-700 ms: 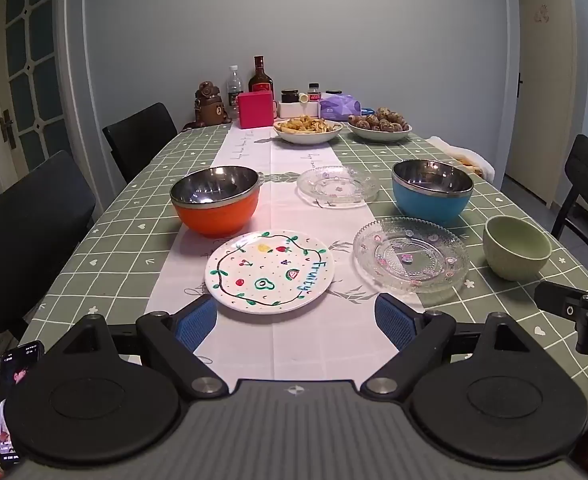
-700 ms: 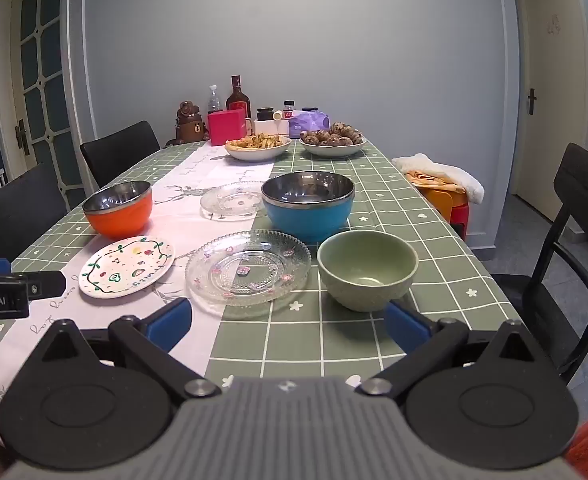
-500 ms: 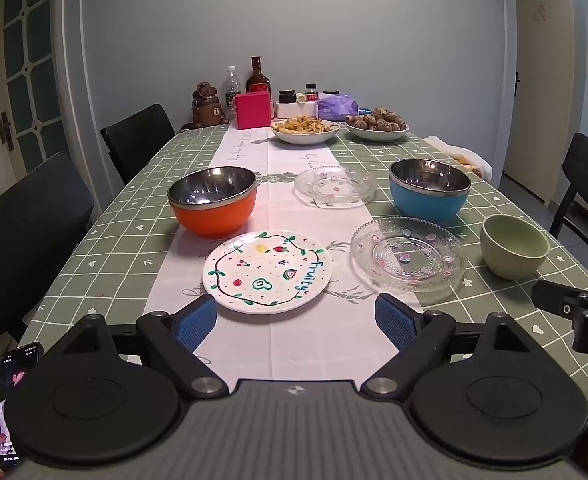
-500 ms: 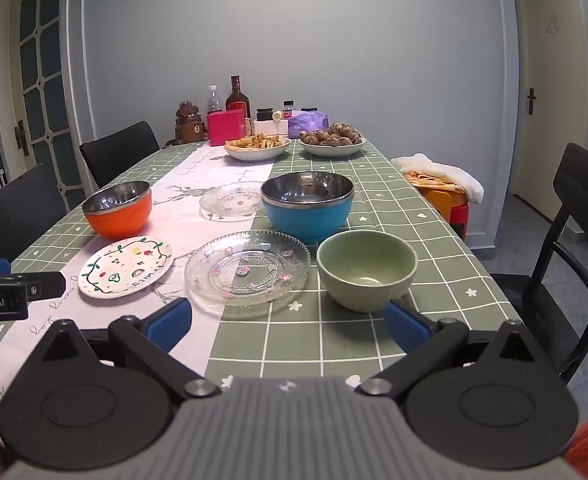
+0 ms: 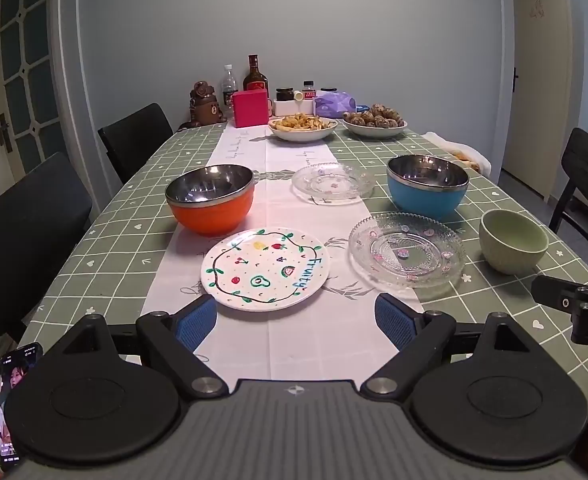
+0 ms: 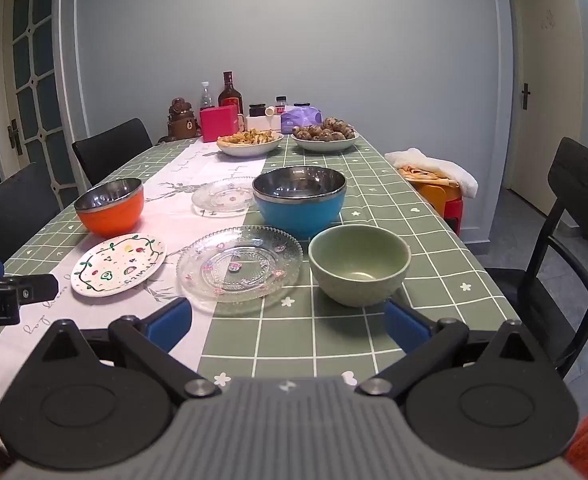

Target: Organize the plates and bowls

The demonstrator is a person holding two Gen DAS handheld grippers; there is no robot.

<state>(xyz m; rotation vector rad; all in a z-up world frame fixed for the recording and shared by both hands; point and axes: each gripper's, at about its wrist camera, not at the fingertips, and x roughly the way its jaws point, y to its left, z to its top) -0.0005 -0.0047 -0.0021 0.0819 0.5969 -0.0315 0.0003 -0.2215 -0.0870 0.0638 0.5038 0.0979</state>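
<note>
Both tools wide open, nothing held: left tool (image 5: 295, 318) just short of fruit plate (image 5: 265, 269), right tool (image 6: 288, 320) before glass plate (image 6: 238, 268) & green bowl (image 6: 359, 270) on worktop (image 6: 286, 336). Glass prob. slippery, fragile; pinch rim.

This was a home dining room — a long table (image 5: 106, 236) under a green checked cloth with a white runner (image 5: 250, 152) down its middle, dark chairs (image 5: 136, 136) drawn up along the sides. Served food stood at the far end: a dish of fried snacks (image 5: 302, 125) and a dish of round brown ones (image 5: 375, 119), with bottles (image 5: 255, 76) and jars behind. Grey-blue walls, a glazed panel door (image 5: 22, 76) and a plain room door (image 6: 541, 80) closed it in — domestic, not commercial.
</note>
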